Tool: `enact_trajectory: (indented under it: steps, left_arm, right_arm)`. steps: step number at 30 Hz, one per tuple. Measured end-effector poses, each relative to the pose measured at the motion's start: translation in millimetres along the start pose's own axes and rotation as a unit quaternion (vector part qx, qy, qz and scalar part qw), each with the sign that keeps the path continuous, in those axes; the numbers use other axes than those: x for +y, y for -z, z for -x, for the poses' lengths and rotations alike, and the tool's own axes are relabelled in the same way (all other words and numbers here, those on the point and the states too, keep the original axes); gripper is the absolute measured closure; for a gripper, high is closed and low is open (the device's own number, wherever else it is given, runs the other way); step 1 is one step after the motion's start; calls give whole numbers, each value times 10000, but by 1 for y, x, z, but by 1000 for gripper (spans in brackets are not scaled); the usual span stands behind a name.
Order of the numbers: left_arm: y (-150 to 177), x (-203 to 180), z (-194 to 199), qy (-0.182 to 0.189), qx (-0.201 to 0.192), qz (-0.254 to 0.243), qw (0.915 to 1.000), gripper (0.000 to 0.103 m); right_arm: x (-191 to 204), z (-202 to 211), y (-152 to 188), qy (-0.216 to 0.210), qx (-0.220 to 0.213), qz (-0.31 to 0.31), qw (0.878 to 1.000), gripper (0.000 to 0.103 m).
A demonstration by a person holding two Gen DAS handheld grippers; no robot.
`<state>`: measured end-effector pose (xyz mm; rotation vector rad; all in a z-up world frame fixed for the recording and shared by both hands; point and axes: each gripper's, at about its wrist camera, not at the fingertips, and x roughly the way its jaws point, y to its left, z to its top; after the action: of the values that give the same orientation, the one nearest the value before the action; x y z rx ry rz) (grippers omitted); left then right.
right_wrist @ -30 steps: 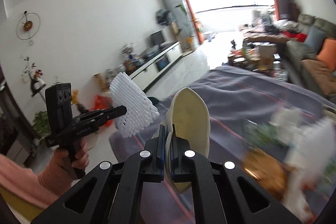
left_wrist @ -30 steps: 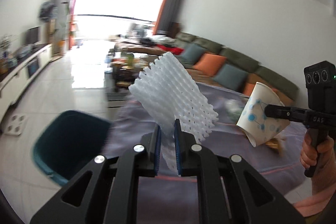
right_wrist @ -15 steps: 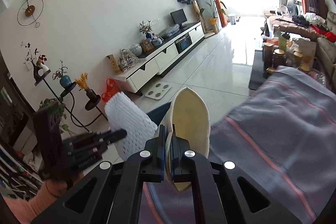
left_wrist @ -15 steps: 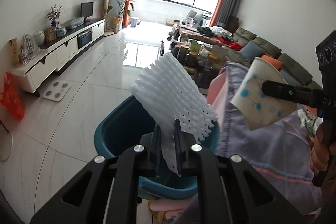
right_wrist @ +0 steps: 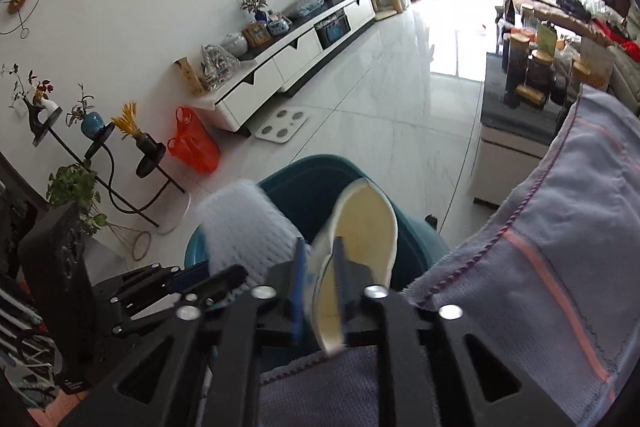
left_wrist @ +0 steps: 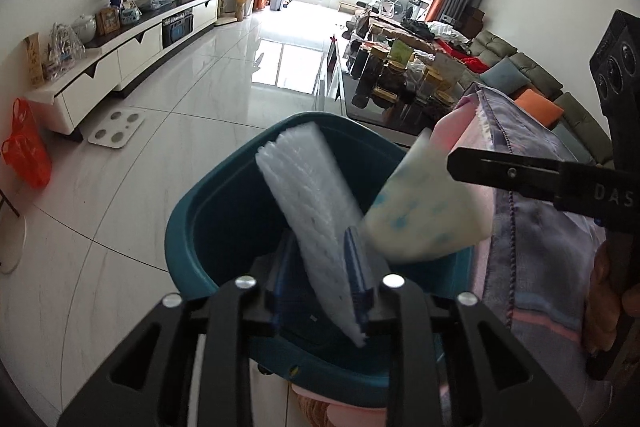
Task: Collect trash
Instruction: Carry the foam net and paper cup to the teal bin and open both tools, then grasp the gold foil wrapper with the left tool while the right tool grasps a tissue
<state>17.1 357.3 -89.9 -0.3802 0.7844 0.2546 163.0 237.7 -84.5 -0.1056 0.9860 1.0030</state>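
A teal bin (left_wrist: pixel 192 227) stands on the floor beside the table; it also shows in the right wrist view (right_wrist: pixel 320 175). My left gripper (left_wrist: pixel 320 287) is open above it, and the white foam net (left_wrist: pixel 312 203) slips loose between its jaws, blurred. My right gripper (right_wrist: pixel 320 283) is open too, and the crushed paper cup (right_wrist: pixel 360 227) with blue dots hangs loose between its fingers over the bin. The cup shows in the left wrist view (left_wrist: pixel 424 219) and the foam net in the right wrist view (right_wrist: pixel 244 223).
The table under a lilac cloth with pink stripes (right_wrist: pixel 560 267) lies right of the bin. An orange plastic bag (right_wrist: pixel 192 147), a white scale (right_wrist: pixel 282 123) and a plant stand (right_wrist: pixel 100 147) sit on the tiled floor. A TV cabinet (left_wrist: pixel 120 55) lines the left wall.
Both grippers have moved closer over the bin and their jaws have opened. The foam net and the paper cup have come loose and are dropping toward the bin.
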Motion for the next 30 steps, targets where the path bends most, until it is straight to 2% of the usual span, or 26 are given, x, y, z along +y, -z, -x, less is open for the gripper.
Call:
enact_trajectory:
  steps: [3, 5, 7, 9, 13, 16, 19, 23, 27, 30]
  left_arm:
    - [3, 4, -9, -23, 70, 58, 10000, 69]
    - [5, 5, -8, -59, 22, 93, 9999, 69]
    - [7, 5, 0, -73, -205, 120, 9997, 68]
    - [9, -1, 19, 91, -507, 69, 9986, 56]
    - [17, -33, 58, 549, -1066, -381, 9920, 42]
    - [29, -68, 81, 1063, -1340, -838, 9817, 36]
    - [41, -102, 90, 1631, -1368, -1191, 9698, 35]
    - [60, -153, 89, 2260, -1169, -1689, 9522, 34]
    - [80, -203, 77, 2670, -855, -2124, 9361, 34]
    - [97, -238, 67, 2832, -653, -2470, 9244, 34]
  right_arm:
    - [1, 2, -1, 28, -45, 4, 10000, 72]
    - [0, 10, 2, -7, -133, -33, 9999, 72]
    - [0, 20, 4, -26, -254, -41, 9997, 71]
    - [0, 38, 9, -103, -421, -31, 9991, 71]
    - [1, 87, 29, -182, -885, 123, 9958, 54]
    - [-1, 127, 50, -98, -1225, 215, 9922, 52]
    - [-11, 165, 74, 74, -1515, 190, 9882, 50]
    - [-38, 213, 113, 431, -1801, -59, 9827, 49]
    - [-74, 257, 154, 953, -2009, -533, 9735, 47]
    - [-90, 279, 178, 1238, -2133, -857, 9653, 47]
